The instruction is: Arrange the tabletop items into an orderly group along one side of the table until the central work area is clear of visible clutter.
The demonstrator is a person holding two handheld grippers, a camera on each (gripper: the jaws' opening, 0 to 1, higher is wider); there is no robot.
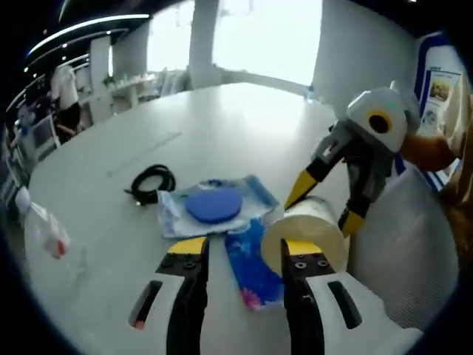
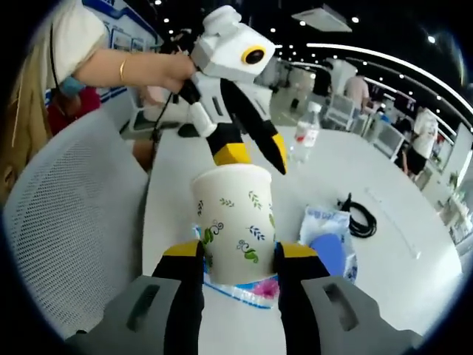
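Observation:
A white paper cup (image 2: 233, 222) with a leaf print stands on a blue patterned packet (image 2: 247, 294) near the table edge. My right gripper (image 2: 238, 251) is shut on the cup, one jaw on each side of its lower half. In the left gripper view the same gripper (image 1: 324, 205) straddles the cup (image 1: 304, 231) from the right. My left gripper (image 1: 244, 255) is open just above the cup, its right jaw beside the rim. Seen from the right gripper view, the left gripper (image 2: 255, 157) hangs over the cup's rim. A blue disc in clear wrap (image 1: 214, 204) lies beside a black cable (image 1: 151, 182).
A plastic bottle (image 2: 307, 132) stands further along the table. The blue packet (image 1: 255, 270) lies between my left jaws. A white mesh chair (image 2: 66, 222) is pushed against the near edge. A hand (image 2: 151, 70) holds the left gripper. People and desks fill the background.

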